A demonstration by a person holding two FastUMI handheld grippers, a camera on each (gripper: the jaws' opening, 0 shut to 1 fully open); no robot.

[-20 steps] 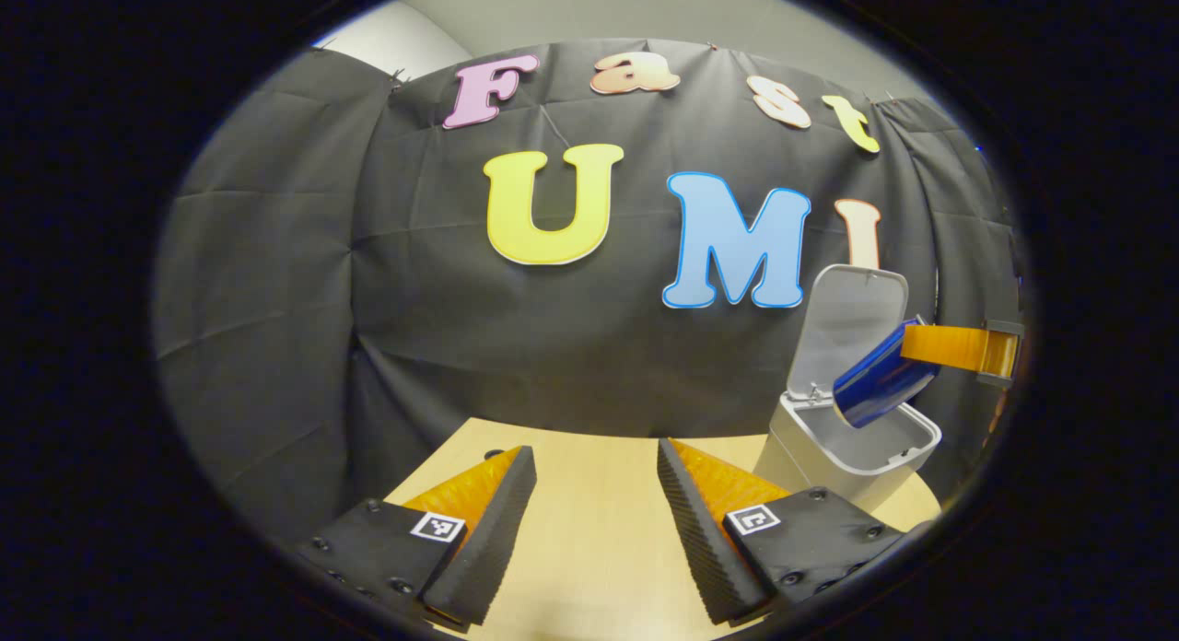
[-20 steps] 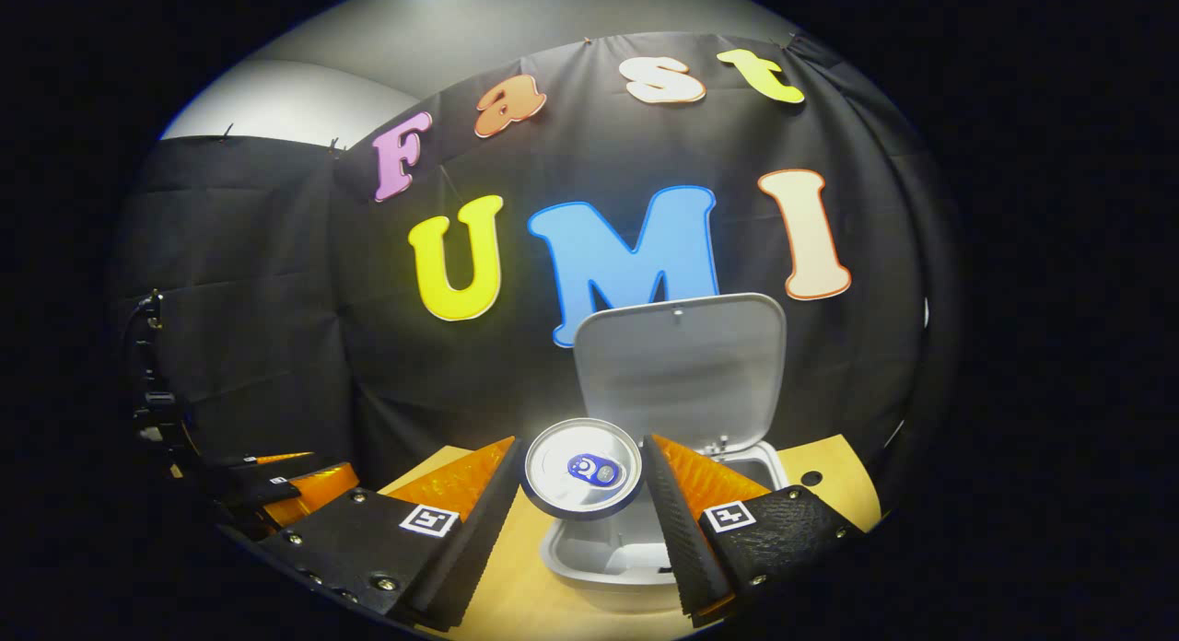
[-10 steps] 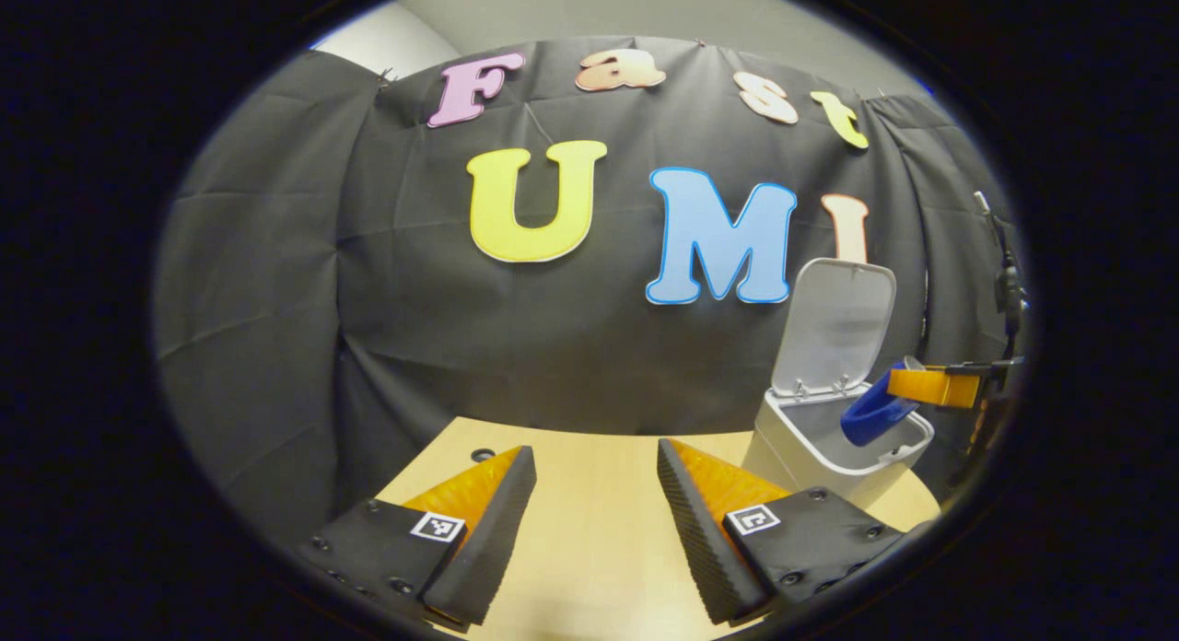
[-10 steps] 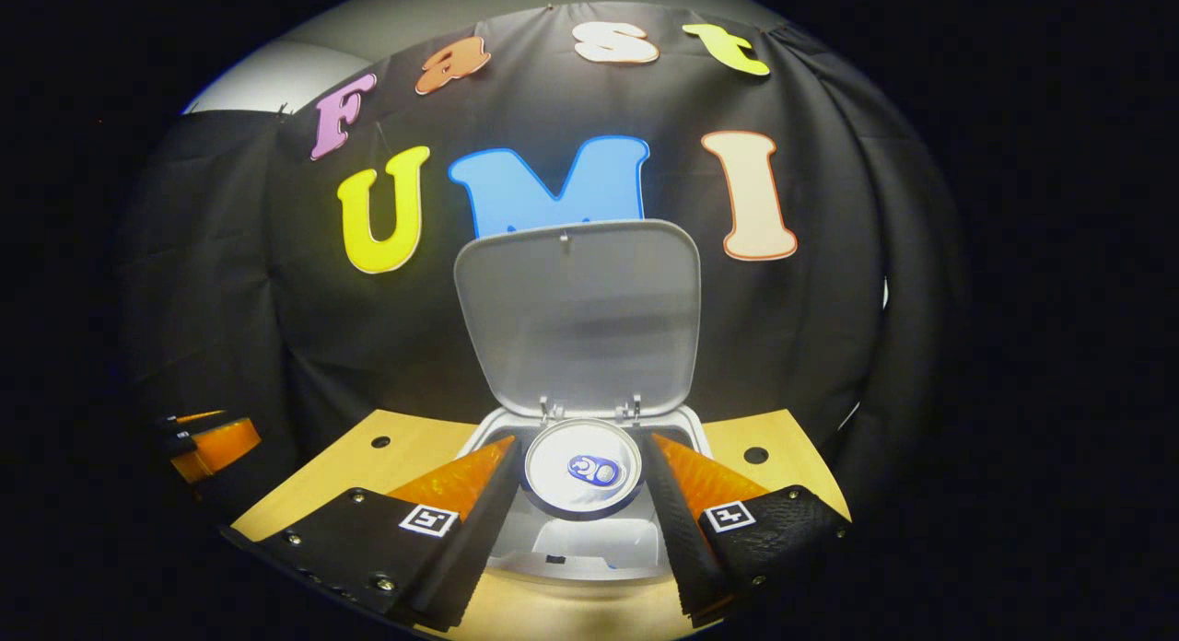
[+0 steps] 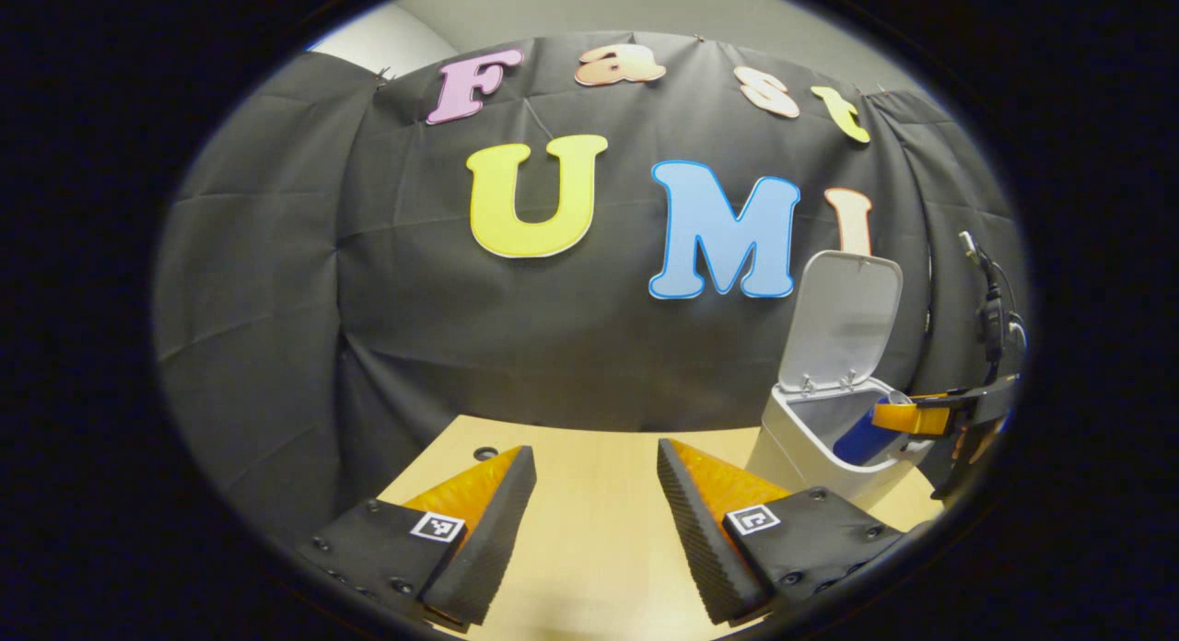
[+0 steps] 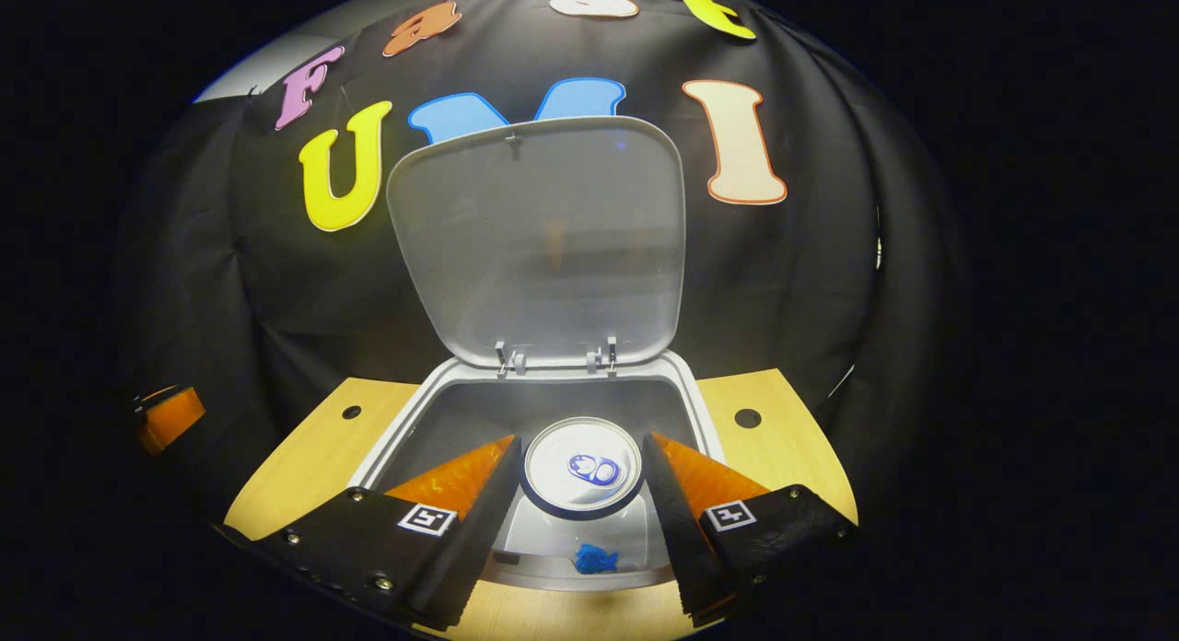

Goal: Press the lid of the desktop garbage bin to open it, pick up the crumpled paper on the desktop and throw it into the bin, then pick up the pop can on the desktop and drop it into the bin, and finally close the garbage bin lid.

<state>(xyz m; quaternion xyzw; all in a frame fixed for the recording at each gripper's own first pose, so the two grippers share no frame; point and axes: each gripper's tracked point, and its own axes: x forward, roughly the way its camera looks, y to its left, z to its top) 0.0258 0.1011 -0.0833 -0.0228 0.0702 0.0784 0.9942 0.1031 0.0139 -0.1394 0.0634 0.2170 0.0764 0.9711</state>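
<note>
Bin [image 6: 705, 411], lid [image 6: 539, 236], can [image 6: 580, 464]: one of each shows, with two grippers over one wooden table [image 6: 783, 429]. One small blue scrap [image 6: 595, 558] lies inside the bin at its near edge; what it is cannot be told.

In the right gripper view, the right gripper [image 6: 582, 475] is closed to the can's width, both fingers pressing the can's sides, its silver top facing the camera. The can hangs in the bin's mouth, below the rim line, with the lid standing upright at the far side on its two hinges.

In the left gripper view, the left gripper [image 5: 594, 512] is spread wide and holds nothing; bare table [image 5: 589, 530] shows between its fingers, and it hovers left of the bin [image 5: 792, 438]. There the can [image 5: 861, 434] is seen as a blue body tilted into the bin's mouth, gripped by the right gripper [image 5: 907, 418] at the right edge, lid [image 5: 843, 314] raised behind.
</note>
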